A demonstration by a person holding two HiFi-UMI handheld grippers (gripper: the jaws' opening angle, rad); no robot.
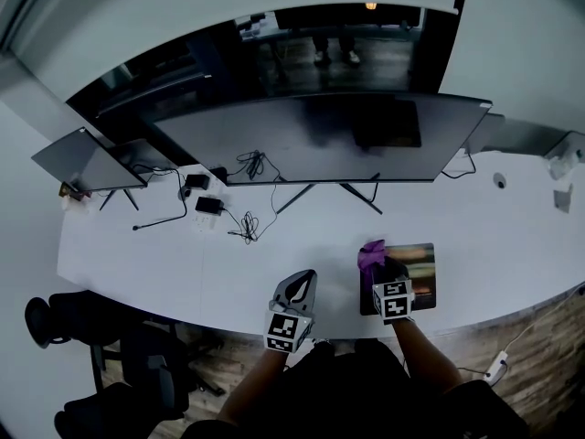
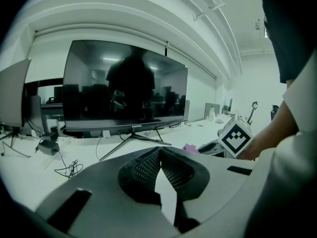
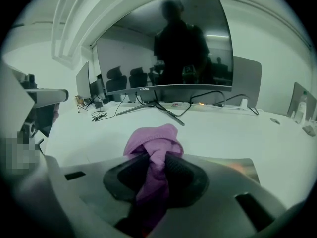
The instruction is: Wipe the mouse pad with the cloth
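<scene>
A dark mouse pad [image 1: 416, 277] lies near the desk's front edge, right of centre. My right gripper [image 1: 377, 267] is over the pad's left part and is shut on a bunched purple cloth [image 1: 370, 252]. In the right gripper view the cloth [image 3: 151, 139] bulges out ahead of the gripper [image 3: 157, 156], and the glossy pad [image 3: 238, 166] lies just beyond it. My left gripper [image 1: 301, 280] hovers over bare desk left of the pad. In its own view the left gripper [image 2: 159, 151] is shut with nothing held, and the cloth [image 2: 189, 148] shows to its right.
A wide curved monitor [image 1: 320, 140] on a splayed stand fills the back of the white desk [image 1: 146, 254]. A smaller screen [image 1: 78, 158] stands at the far left. Loose cables [image 1: 247, 222] and an adapter [image 1: 208, 205] lie left of centre. A black chair [image 1: 110, 355] sits below the desk.
</scene>
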